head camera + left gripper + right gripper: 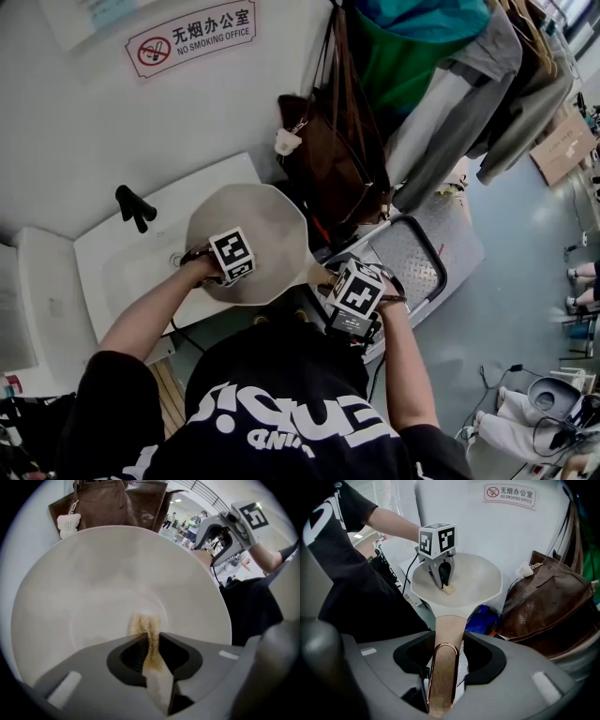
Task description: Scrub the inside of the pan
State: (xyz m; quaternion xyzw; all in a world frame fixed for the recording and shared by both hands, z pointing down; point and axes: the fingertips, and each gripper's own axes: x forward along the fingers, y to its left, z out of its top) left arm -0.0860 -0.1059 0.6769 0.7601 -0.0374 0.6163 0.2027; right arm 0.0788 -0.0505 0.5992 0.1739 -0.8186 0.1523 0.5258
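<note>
Right tongs (443, 663) clamp cream round pan (473, 581) by tan handle (449, 630) to steady it; left tongs (151, 651) pinch tan fibrous pad (144, 626) onto floor ctr.

Two grippers are in use, the left gripper (150, 644) and the right gripper (443, 653), along with one pale pan (248, 234) and one tan scrubbing pad (144, 626). At the left there is one white sink (112, 262) with one black tap (136, 208) at its far side. One no-smoking sign (192, 36) hangs on the far wall, and at the right are one brown leather bag (328, 159) and one platform trolley (417, 258).
</note>
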